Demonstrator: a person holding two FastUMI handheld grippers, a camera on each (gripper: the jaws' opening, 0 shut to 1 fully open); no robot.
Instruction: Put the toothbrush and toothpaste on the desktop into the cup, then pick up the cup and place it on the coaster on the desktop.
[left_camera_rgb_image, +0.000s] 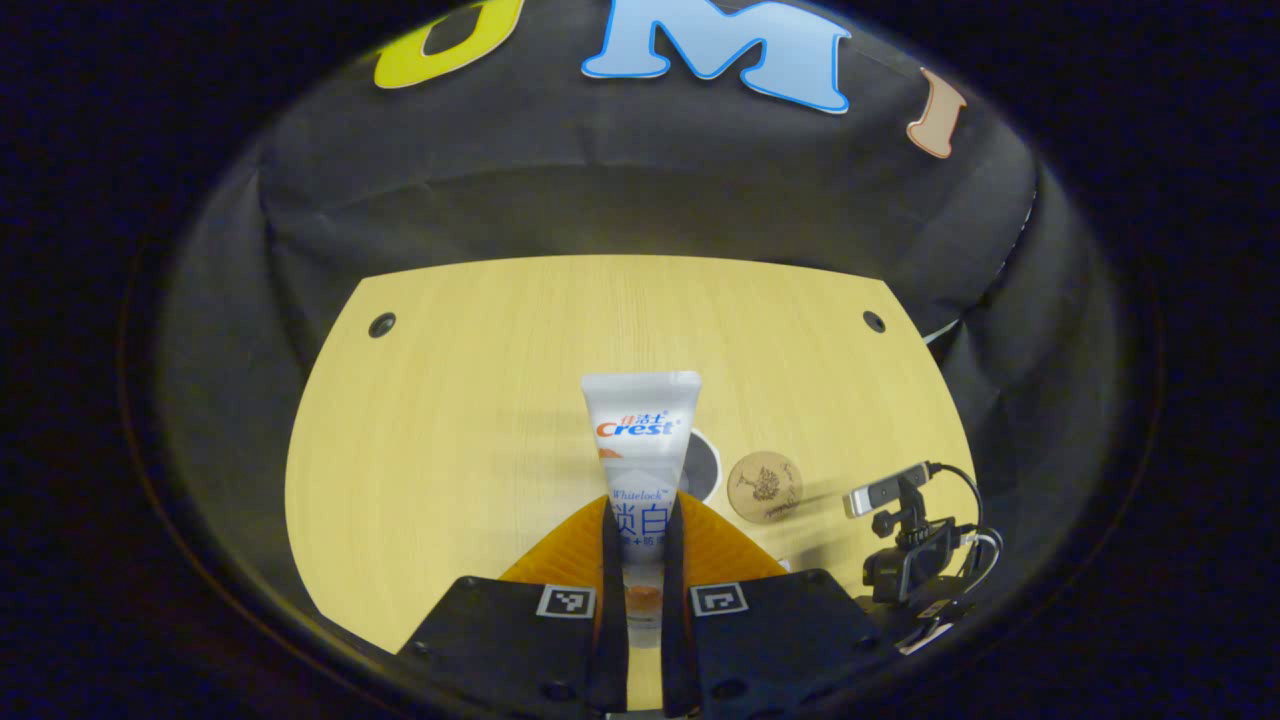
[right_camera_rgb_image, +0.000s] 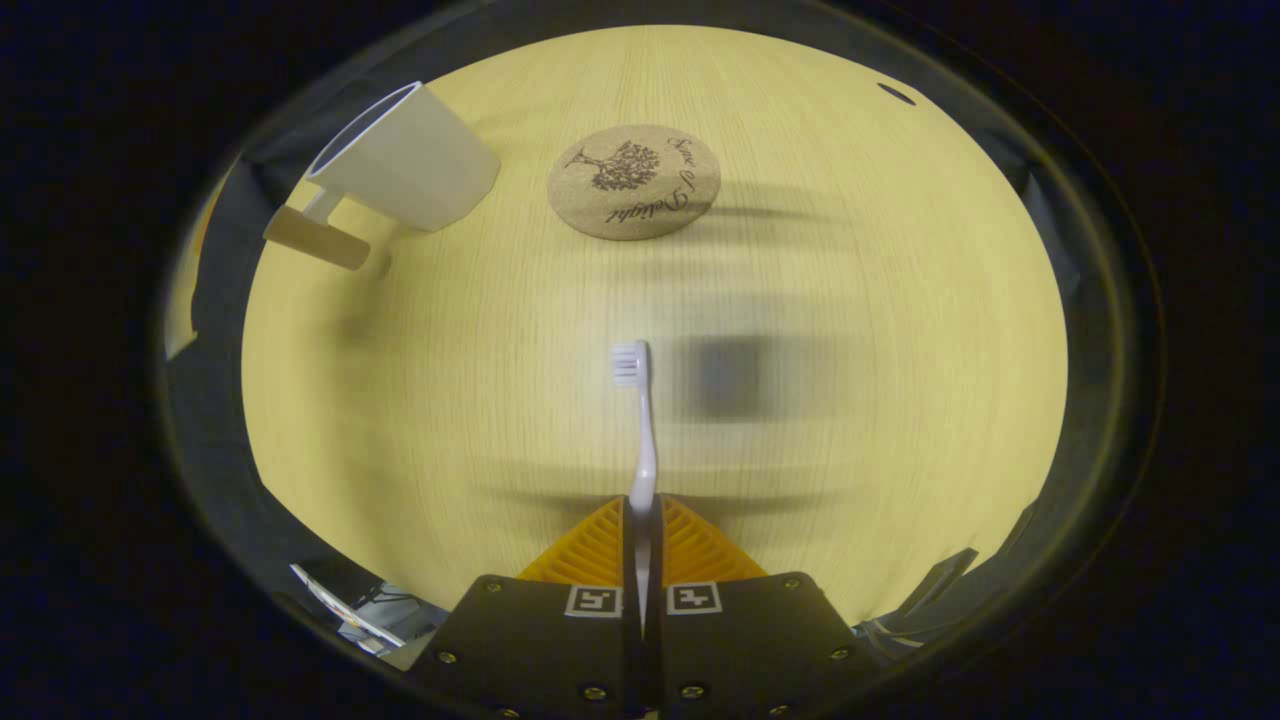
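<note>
We hold the toothpaste (left_camera_rgb_image: 642, 450) tight in our left gripper (left_camera_rgb_image: 640, 520), both fingers pressing its sides, so it stands up, ready to drop into the cup. Our right gripper (right_camera_rgb_image: 641, 515) squeezes the toothbrush (right_camera_rgb_image: 640, 430) by its handle, bristles pointing away, lifted over the desktop (right_camera_rgb_image: 850, 330). In the right gripper view we see the white cup (right_camera_rgb_image: 405, 160) with its handle, near the round coaster (right_camera_rgb_image: 634, 181). The left gripper view adds a small camera (left_camera_rgb_image: 905, 545) at the desktop's edge, past the coaster.

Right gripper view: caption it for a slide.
Right gripper holds toothbrush above desktop, cup and coaster ahead.
</note>
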